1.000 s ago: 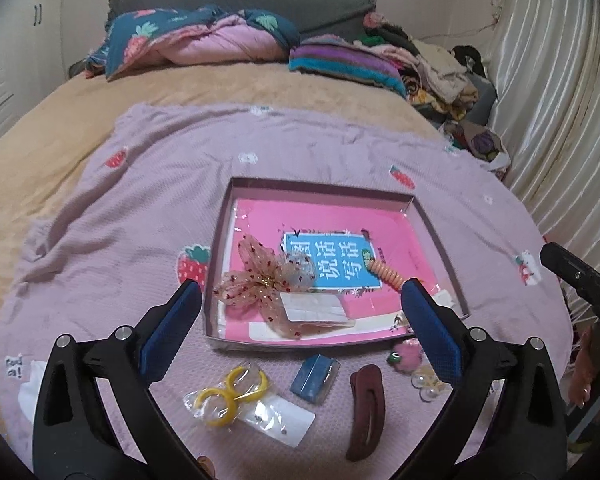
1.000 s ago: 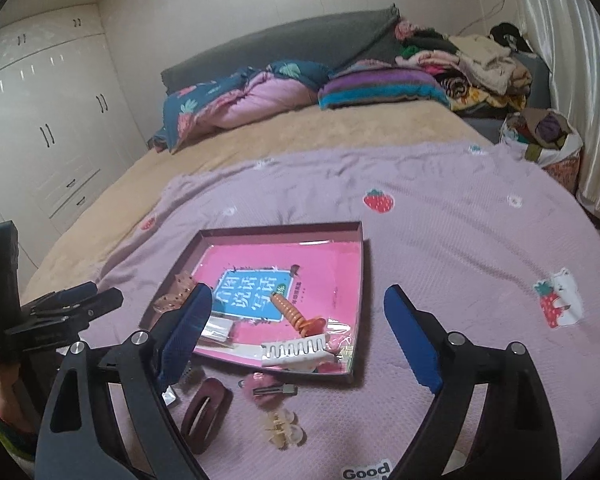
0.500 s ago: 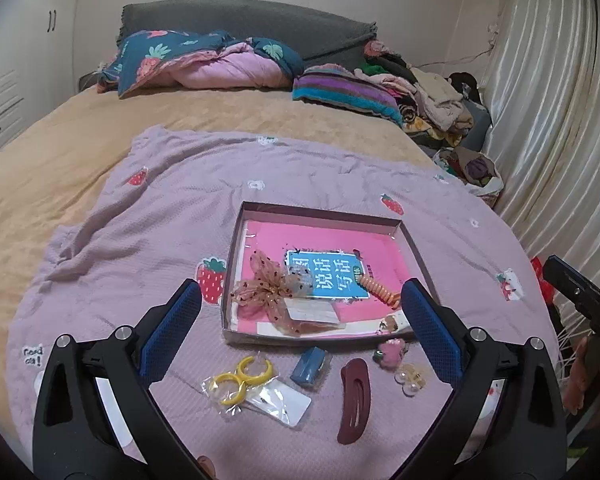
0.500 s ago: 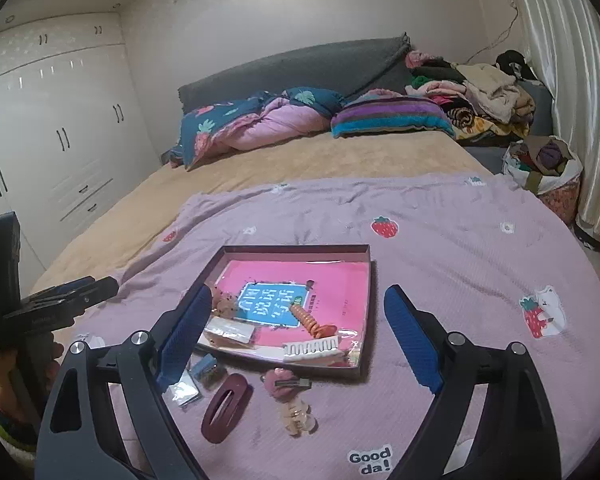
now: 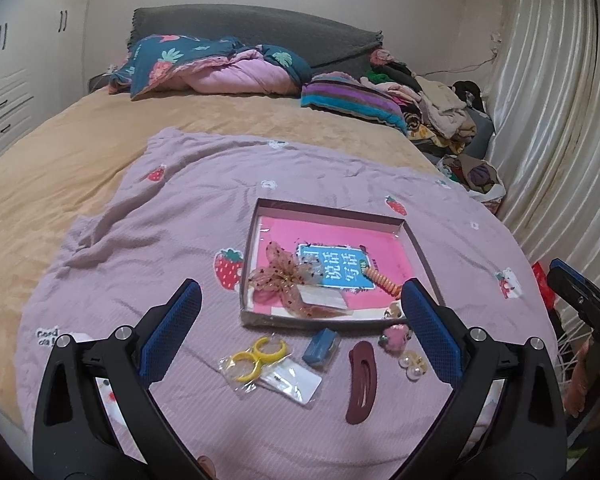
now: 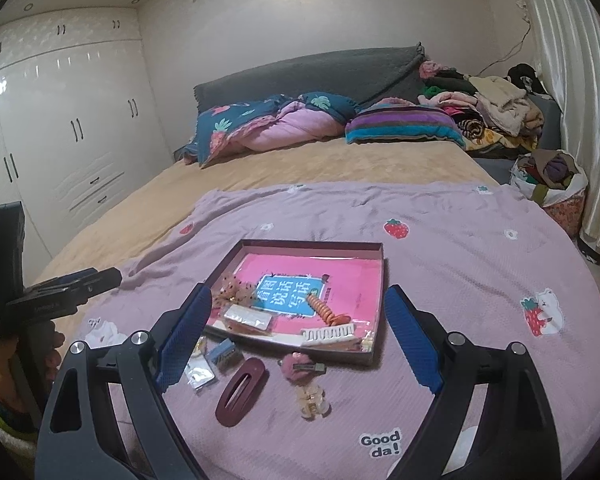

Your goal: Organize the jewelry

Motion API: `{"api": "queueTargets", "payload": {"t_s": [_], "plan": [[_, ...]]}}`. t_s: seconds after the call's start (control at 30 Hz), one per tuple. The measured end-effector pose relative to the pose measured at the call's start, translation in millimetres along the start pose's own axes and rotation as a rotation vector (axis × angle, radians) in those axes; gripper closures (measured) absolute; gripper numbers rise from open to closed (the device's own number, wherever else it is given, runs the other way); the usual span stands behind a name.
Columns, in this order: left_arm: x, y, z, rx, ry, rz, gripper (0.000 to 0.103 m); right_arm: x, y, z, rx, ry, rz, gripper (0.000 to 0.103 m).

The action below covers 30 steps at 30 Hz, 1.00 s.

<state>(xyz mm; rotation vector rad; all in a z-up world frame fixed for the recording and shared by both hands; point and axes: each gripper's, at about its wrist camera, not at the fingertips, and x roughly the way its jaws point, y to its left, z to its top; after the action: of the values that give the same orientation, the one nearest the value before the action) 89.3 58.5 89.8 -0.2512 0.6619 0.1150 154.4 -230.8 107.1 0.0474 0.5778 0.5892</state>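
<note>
On the lilac strawberry-print blanket spread over the bed, the left tool hangs above the near edge with its blue-padded fingers spread wide and nothing between them. Just ahead of it, furthest left of the loose pieces, lie the yellow plastic hoop earrings in a clear packet, then a small blue rectangular clip, a long maroon oval snap clip, a fuzzy pink clip and a pale translucent claw clip. All of these rest on the blanket, outside and just beside the near wall of the shallow cardboard tray with a pink printed sheet inside. In the tray sit a sheer pink dotted bow, an orange spiral hair tie and, seen from the right wrist, a white toothed comb. The right tool hovers over the same near edge, likewise wide apart and empty.
</note>
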Motion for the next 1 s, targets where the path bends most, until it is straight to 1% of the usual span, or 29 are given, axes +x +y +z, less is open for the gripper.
{"api": "queueTargets", "payload": {"t_s": [0.37,1.0], "plan": [[-7,9,-18,0.001,0.014,0.024,0.01,-5,14,-18,-0.02,0.021,0.024,0.016],[3,22,-62,0.026,0.102,0.059,0.01,11,43,-61,-0.052,0.118,0.078,0.016]]}}
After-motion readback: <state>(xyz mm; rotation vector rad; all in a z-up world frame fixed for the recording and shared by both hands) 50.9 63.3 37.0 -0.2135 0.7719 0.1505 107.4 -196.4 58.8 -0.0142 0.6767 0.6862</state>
